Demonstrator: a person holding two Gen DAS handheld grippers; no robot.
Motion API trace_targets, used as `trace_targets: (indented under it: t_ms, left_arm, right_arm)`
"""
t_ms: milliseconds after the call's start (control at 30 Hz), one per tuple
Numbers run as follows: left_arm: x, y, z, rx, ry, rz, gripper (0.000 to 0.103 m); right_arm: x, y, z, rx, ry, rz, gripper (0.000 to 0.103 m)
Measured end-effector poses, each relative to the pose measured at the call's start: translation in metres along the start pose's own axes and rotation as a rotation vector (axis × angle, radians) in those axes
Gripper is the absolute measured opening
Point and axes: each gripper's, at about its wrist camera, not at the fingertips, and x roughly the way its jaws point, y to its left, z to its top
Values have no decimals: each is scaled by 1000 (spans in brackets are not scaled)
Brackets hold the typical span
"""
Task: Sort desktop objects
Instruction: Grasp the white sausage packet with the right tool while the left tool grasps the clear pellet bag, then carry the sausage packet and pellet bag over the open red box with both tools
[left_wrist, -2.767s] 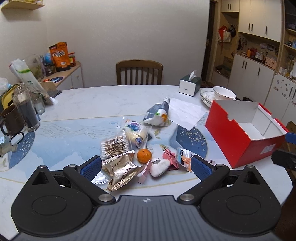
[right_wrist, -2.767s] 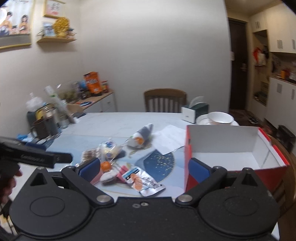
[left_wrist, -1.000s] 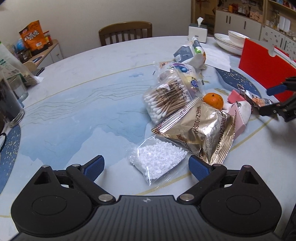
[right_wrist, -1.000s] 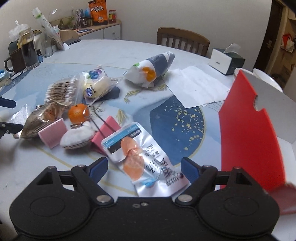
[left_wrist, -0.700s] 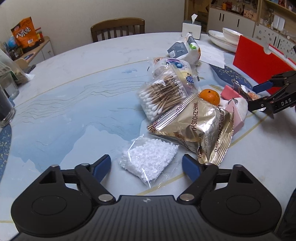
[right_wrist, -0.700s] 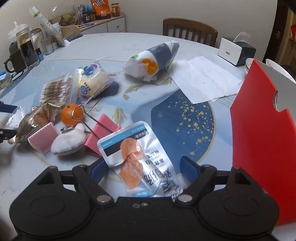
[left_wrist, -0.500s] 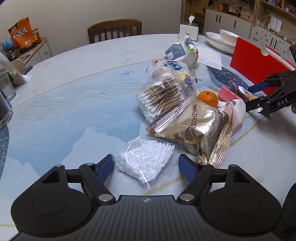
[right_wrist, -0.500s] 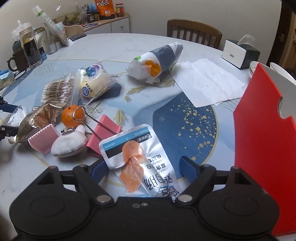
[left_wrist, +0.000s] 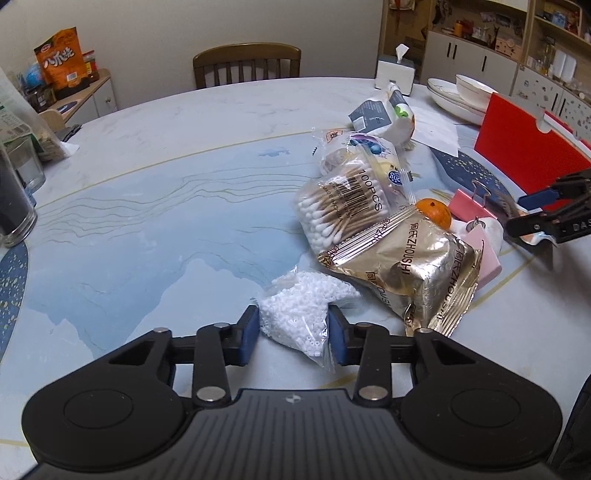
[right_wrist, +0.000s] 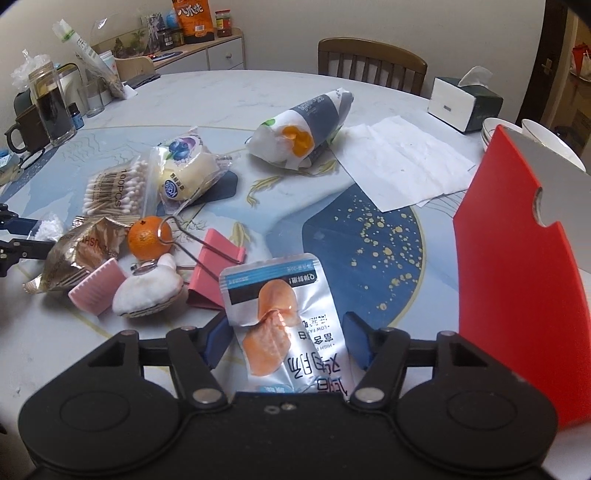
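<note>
My left gripper (left_wrist: 291, 338) is shut on a clear bag of white beads (left_wrist: 303, 312) lying on the table. Behind it lie a gold foil snack bag (left_wrist: 410, 266), a cotton swab pack (left_wrist: 343, 208) and an orange (left_wrist: 432, 212). My right gripper (right_wrist: 284, 341) has its fingers closing around a silver snack pouch (right_wrist: 284, 317) printed with an orange picture; the pads sit at its edges and the grip is not clear. The red box (right_wrist: 517, 266) stands just to the right of it.
A pink binder clip (right_wrist: 216, 266), a white plush keychain (right_wrist: 147, 291), a pink comb (right_wrist: 98, 290), a blueberry bun pack (right_wrist: 184, 170) and a wrapped bread (right_wrist: 301, 129) lie on the table. Paper sheets (right_wrist: 402, 158), tissue box (right_wrist: 465, 99) and bowls (left_wrist: 465, 92) stand behind. Glasses (right_wrist: 51, 103) stand at far left.
My left gripper has closed its fingers onto the bead bag. My right gripper has moved forward over the silver pouch and narrowed its fingers around it.
</note>
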Motion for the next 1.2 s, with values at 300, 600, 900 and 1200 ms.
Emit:
trace_targets:
  t_ms: [300, 600, 900, 1200]
  left_arm:
    - [-21, -11, 0, -72, -25, 70, 34]
    - [-60, -51, 27, -97, -94, 92, 34]
    - [-75, -118, 66, -47, -149, 24, 34]
    - [-71, -184, 101, 30, -193, -65, 34]
  right_arm:
    - [-40, -6, -7, 37, -50, 36, 64]
    - [-86, -18, 3, 18, -109, 111, 64]
    - [-123, -45, 17, 6, -181, 148, 64]
    - [-149, -95, 19, 25, -217, 128, 64]
